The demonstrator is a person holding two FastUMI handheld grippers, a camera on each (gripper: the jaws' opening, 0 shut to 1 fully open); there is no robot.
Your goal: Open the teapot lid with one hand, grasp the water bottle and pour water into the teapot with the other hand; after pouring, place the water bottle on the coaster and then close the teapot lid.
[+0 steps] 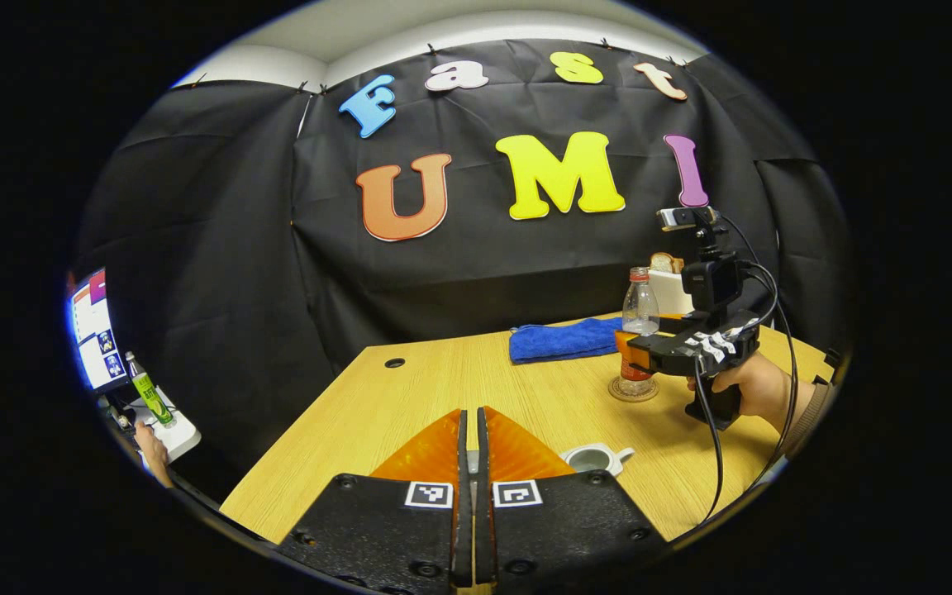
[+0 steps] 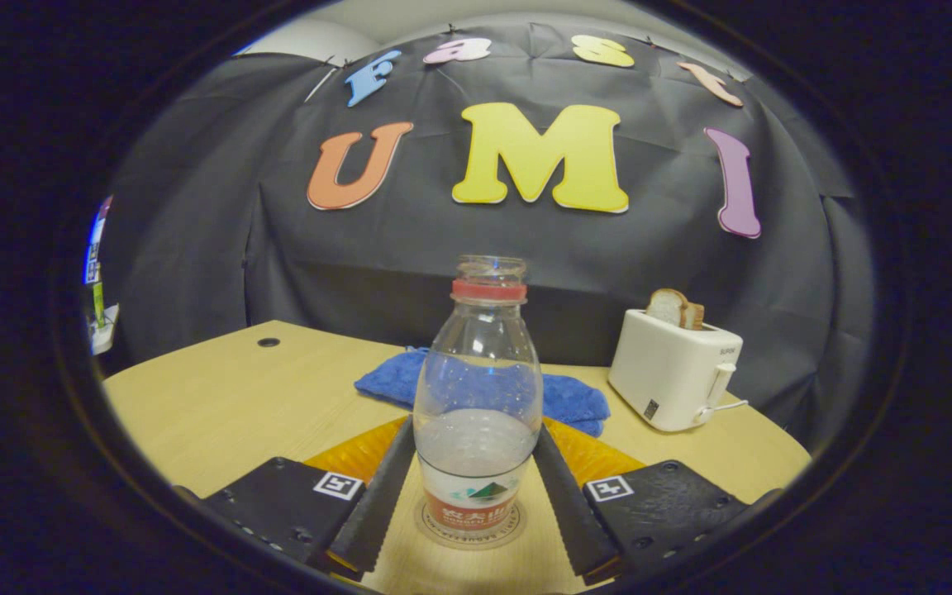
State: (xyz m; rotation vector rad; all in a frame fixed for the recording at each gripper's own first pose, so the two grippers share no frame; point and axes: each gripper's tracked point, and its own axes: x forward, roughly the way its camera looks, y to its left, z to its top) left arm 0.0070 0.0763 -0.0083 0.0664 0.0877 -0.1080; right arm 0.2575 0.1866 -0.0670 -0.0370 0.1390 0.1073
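Observation:
A clear, capless water bottle [image 2: 476, 388] with a red neck ring stands upright on a round coaster [image 2: 435, 529], about half full. My right gripper [image 2: 473, 430] has a finger pressed to each side of it. In the left gripper view that gripper [image 1: 633, 351], held by a hand [image 1: 761, 388], sits around the bottle [image 1: 640, 310] on the coaster [image 1: 633, 395]. The white teapot [image 1: 594, 457] stands on the table with its top open, just right of my left gripper [image 1: 473, 417]. Those fingers are shut on a small grey piece, apparently the lid's knob.
A blue towel [image 1: 563, 339] lies behind the bottle, and a white toaster [image 2: 674, 368] with bread stands at the back right. The wooden table [image 1: 410, 388] has a cable hole [image 1: 394, 363]. Off its left edge are a monitor [image 1: 94, 330] and a green bottle [image 1: 148, 392].

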